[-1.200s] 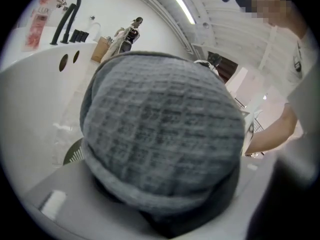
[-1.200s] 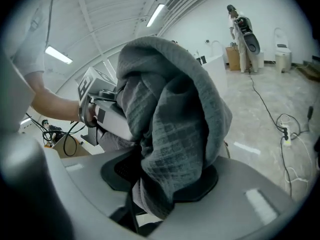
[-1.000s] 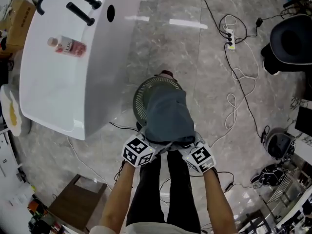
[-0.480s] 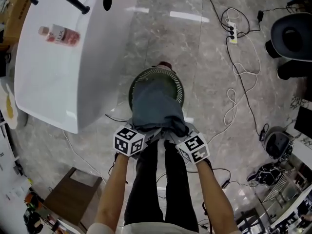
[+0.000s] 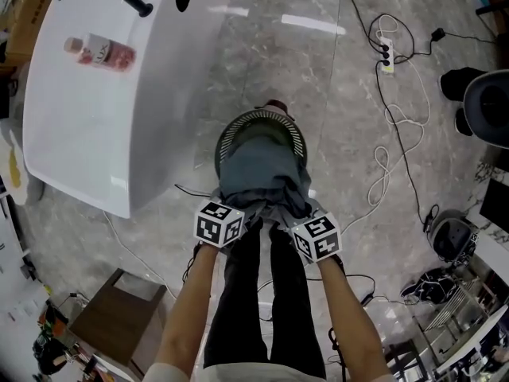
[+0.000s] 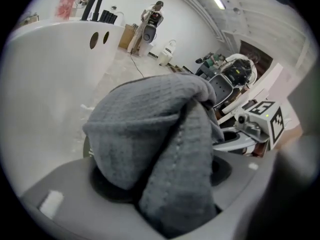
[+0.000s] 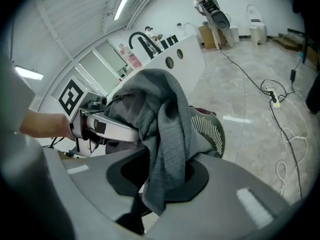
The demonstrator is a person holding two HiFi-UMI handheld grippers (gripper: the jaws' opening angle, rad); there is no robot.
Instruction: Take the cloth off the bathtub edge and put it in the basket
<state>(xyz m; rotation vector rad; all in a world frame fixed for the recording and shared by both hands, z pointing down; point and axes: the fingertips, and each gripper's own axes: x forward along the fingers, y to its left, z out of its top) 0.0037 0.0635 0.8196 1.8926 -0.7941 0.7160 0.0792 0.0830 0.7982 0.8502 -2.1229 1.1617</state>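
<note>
The bathtub (image 5: 103,102) stands at the left with a bottle (image 5: 99,52) lying on its rim. No cloth is left on its edge.

The left gripper (image 5: 241,213) is half closed on a thick bunch of the grey cloth (image 5: 262,173), and the fabric fills the gap between its jaws.

In the centre, the cloth hangs over the mouth of the round slatted basket (image 5: 235,138) on the floor and covers the near half. The far rim is clear. Whether the lower folds are already inside the basket cannot be told.

The right gripper (image 5: 284,217) sits just beside the left. Its jaws are narrow and closing on a thinner fold of the same cloth, which hangs down through them.

Cables (image 5: 394,157) trail over the floor at the right, well apart from the basket.

Judgement: the carry looks complete and the drop remains.

Risks:
- The grip points sit at the near rim. A release here could leave the cloth draped over that rim, or let it slide to the floor.
- If one gripper lets go first, the other may drag the cloth off centre.
- The basket looks light. A snagged fold could tip it when the grippers pull away.
</note>
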